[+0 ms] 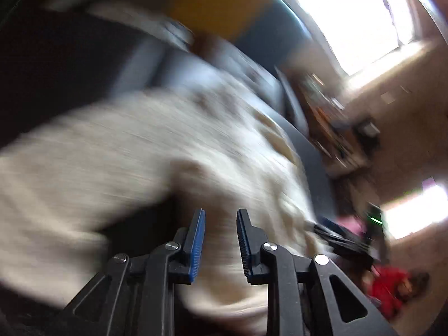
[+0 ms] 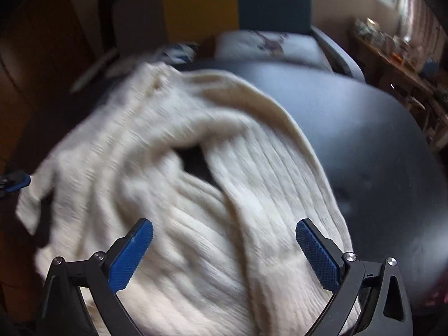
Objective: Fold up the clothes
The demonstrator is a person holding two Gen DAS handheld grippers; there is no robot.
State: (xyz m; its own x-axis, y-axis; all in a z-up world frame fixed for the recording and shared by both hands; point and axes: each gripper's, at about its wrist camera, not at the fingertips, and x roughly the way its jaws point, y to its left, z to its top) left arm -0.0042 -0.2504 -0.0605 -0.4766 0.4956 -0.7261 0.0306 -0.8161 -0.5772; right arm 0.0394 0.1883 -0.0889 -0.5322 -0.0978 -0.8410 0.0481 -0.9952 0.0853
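Note:
A cream ribbed knit sweater [image 2: 196, 168] lies bunched on a dark round table [image 2: 364, 140], with a dark gap showing in its folds. My right gripper [image 2: 224, 240] hovers over the near part of the sweater, wide open, nothing between its blue pads [image 2: 316, 254]. In the left wrist view, heavily blurred, the same sweater [image 1: 126, 154] fills the middle. My left gripper [image 1: 221, 240] hangs just above it, its fingers a narrow gap apart with no cloth pinched. The left gripper's blue tip [image 2: 18, 182] shows at the sweater's left edge in the right wrist view.
A blue chair [image 2: 274, 2] with a pale cushion [image 2: 268, 46] stands behind the table. A cluttered shelf [image 2: 403, 64] runs along the right wall under a bright window [image 1: 350, 16]. A red item [image 1: 389, 285] lies on the floor.

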